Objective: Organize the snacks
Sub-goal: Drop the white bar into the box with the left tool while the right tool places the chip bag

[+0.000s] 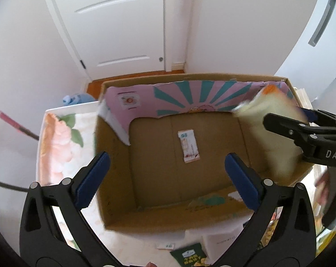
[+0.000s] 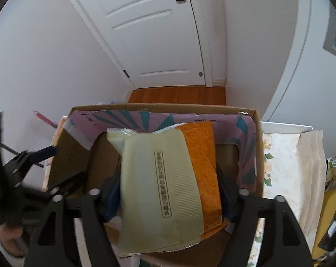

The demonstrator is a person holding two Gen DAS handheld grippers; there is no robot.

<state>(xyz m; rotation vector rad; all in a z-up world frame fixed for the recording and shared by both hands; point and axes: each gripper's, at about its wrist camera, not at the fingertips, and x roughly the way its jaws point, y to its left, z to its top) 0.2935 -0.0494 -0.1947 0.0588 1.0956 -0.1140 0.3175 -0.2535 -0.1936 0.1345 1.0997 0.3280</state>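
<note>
The right claw [image 2: 168, 200] is gripping a snack packet [image 2: 165, 184] between its two blue-padded fingers [image 2: 111, 202], the jaws closed against the packet's sides. The packet is pale yellow with an orange panel along one edge and a printed vertical strip down its face. It is being held over the open cardboard box [image 2: 258, 155], its crimped top edge pointing toward the box's far wall. In the left wrist view, the same packet [image 1: 272, 133] is appearing blurred at the right side of the box [image 1: 114, 200], above the interior near the right wall, with the right claw [image 1: 285, 124] clamped on it.

The left claw [image 1: 165, 180] is hanging over the near edge of the box with its jaws spread wide and nothing between them. Its blue pads [image 1: 92, 180] are standing well apart, one outside the left wall and one over the interior.

One small white sachet [image 1: 188, 145] is lying flat on the box floor, near the centre. A pink flap with teal rays [image 1: 190, 98] is lining the far inner wall.

The box is resting on a bench with a floral covering [image 1: 59, 140]. A dark green packet [image 1: 189, 257] is lying on the bench just in front of the box. A white door [image 2: 159, 35] is standing beyond the box.
</note>
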